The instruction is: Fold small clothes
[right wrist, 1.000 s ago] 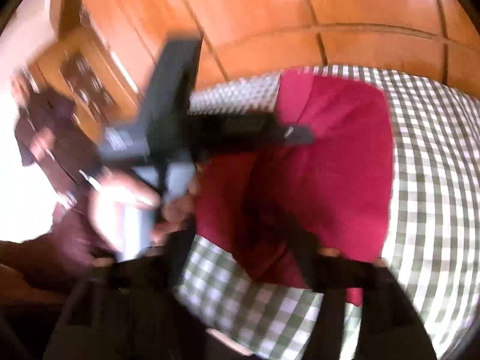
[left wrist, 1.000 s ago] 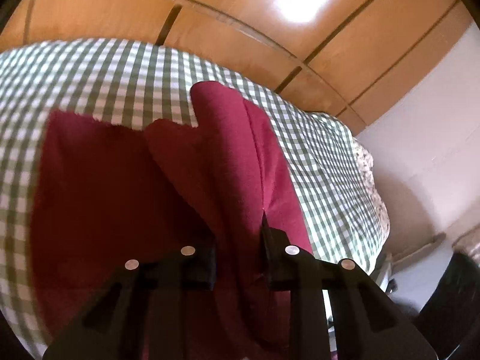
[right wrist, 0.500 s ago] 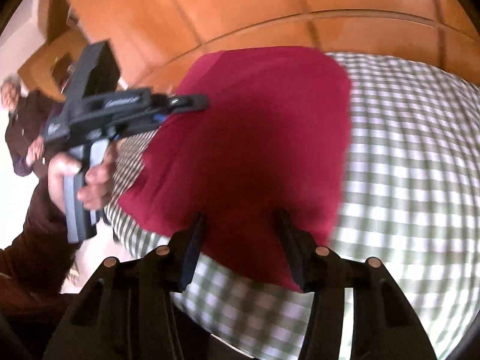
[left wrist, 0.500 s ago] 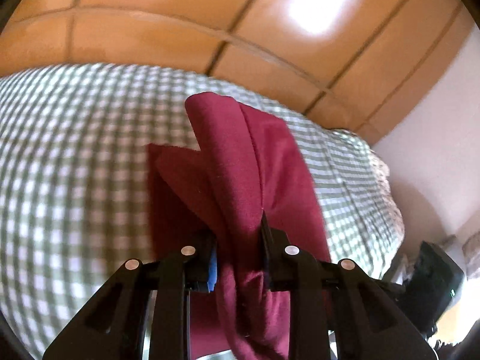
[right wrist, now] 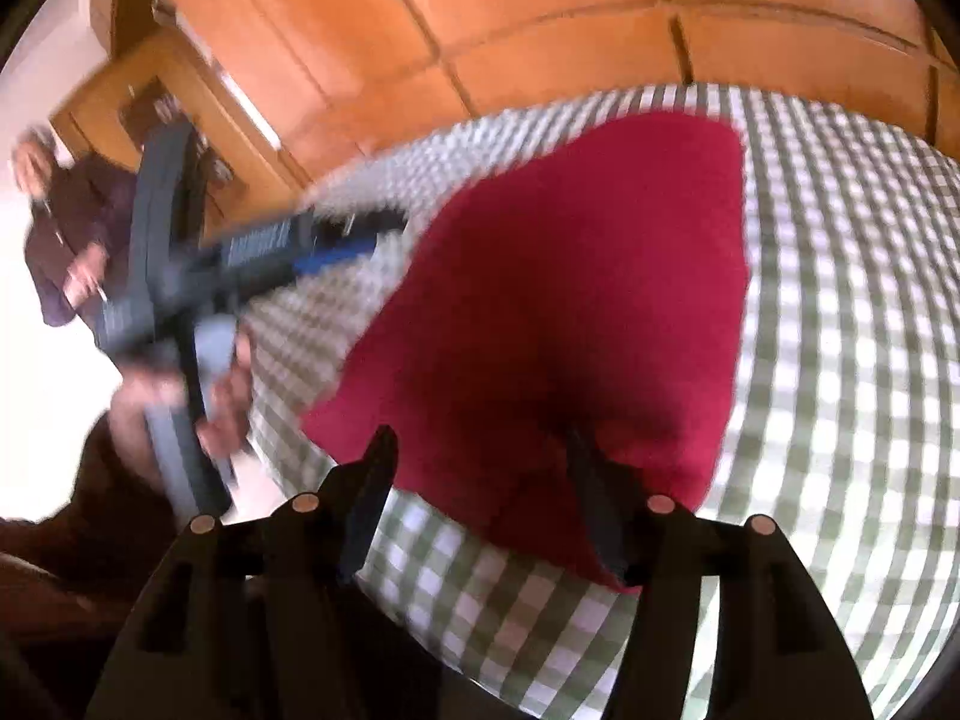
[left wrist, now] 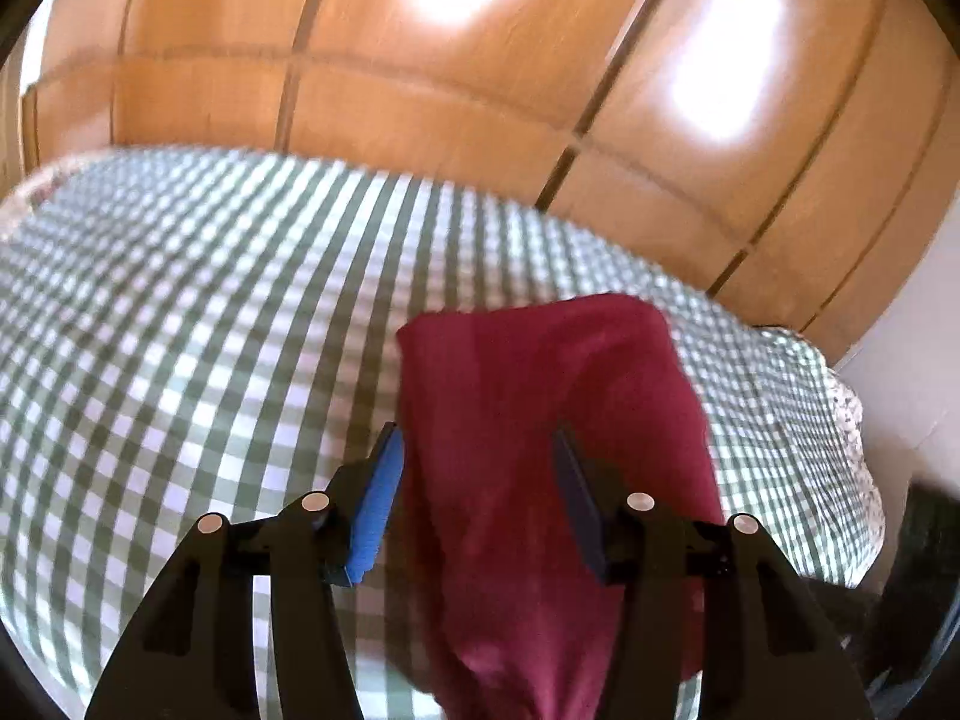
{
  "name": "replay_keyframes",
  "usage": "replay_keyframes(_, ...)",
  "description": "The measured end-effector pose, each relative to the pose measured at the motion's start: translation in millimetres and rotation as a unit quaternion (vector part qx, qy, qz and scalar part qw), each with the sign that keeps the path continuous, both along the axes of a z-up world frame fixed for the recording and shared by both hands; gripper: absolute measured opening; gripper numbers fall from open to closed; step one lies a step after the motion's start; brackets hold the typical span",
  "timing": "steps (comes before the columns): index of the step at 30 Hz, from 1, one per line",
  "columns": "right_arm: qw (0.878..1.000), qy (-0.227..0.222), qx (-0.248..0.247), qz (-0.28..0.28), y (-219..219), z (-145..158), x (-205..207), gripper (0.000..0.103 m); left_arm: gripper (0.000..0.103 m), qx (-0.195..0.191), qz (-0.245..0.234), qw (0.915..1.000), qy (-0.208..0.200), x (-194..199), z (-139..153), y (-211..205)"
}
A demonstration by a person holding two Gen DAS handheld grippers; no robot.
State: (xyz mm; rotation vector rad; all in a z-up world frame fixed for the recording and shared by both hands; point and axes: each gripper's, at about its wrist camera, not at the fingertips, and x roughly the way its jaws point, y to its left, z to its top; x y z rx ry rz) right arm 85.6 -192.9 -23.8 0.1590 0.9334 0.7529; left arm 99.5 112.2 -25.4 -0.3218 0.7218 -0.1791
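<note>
The checked bedspread lay bare across its whole left side, wide room for a gripper to pass. The red cloth covered the patch near the right edge. Behind the bed's far edge the wooden wardrobe closed things off. In the right wrist view, the left gripper hung over the bed's left edge, beside the cloth.

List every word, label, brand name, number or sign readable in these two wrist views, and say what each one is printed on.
None can be read.
Pale lettering runs along the side of the black handheld left gripper in the right wrist view: too blurred by motion to read.
The dark red folded cloth shows no print or tag.
The green-and-white checked bedcover and the orange wooden wardrobe doors carry no text.
The right gripper shows no marking.
</note>
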Motion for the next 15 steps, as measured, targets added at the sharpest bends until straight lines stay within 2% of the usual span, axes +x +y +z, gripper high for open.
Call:
replay_keyframes(5,0.998,-0.02,-0.003,-0.063,1,16,53,0.06,0.05,0.058,-0.026,0.9974,-0.033,-26,2,-29)
replay_keyframes(9,0.996,-0.035,-0.018,-0.08,34,17,96,0.075,0.05,0.074,-0.031,0.9967,-0.011,-11,-15,-44)
replay_keyframes(11,0.996,-0.021,-0.033,-0.086,37,8,114,0.075,0.05,0.086,-0.03,0.9958,0.002,-3,-26,-45)
replay_keyframes(13,0.992,-0.013,-0.073,-0.106,45,-13,141,0.075,0.05,0.105,-0.027,0.9938,0.027,9,-41,-47)
replay_keyframes(15,0.985,-0.003,-0.116,-0.127,45,-41,161,0.075,0.05,0.096,-0.029,0.9942,0.041,17,-54,-45)
